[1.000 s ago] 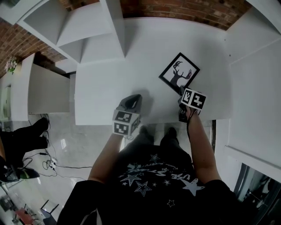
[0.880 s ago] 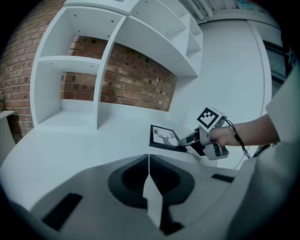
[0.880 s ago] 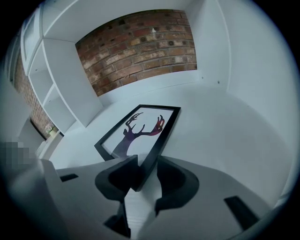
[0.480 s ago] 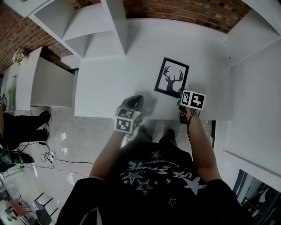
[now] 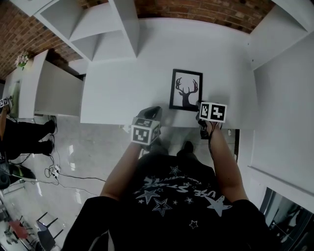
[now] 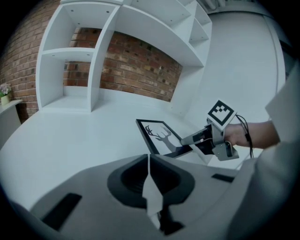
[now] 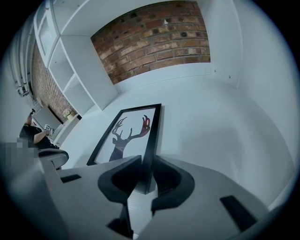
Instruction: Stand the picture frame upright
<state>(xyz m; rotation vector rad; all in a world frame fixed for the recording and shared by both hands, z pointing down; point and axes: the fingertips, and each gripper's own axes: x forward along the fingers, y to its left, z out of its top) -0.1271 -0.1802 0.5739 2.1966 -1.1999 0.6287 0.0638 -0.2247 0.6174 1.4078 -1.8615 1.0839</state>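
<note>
- Two grippers hang over the near edge of a white table [image 5: 122,93], which has white shelves [image 5: 98,29] and a brick wall [image 5: 196,10] behind it.
- The picture frame [image 5: 186,90] – black border, deer silhouette – lies face up on the table, close to that near edge.
- The right gripper [image 5: 199,105] is at the frame's near right corner. Its jaws have just been closing, and they now pinch the frame's black edge between them.
- The left gripper [image 5: 151,111] is just left of the frame and apart from it – its jaws are pressed together with nothing between them.
</note>
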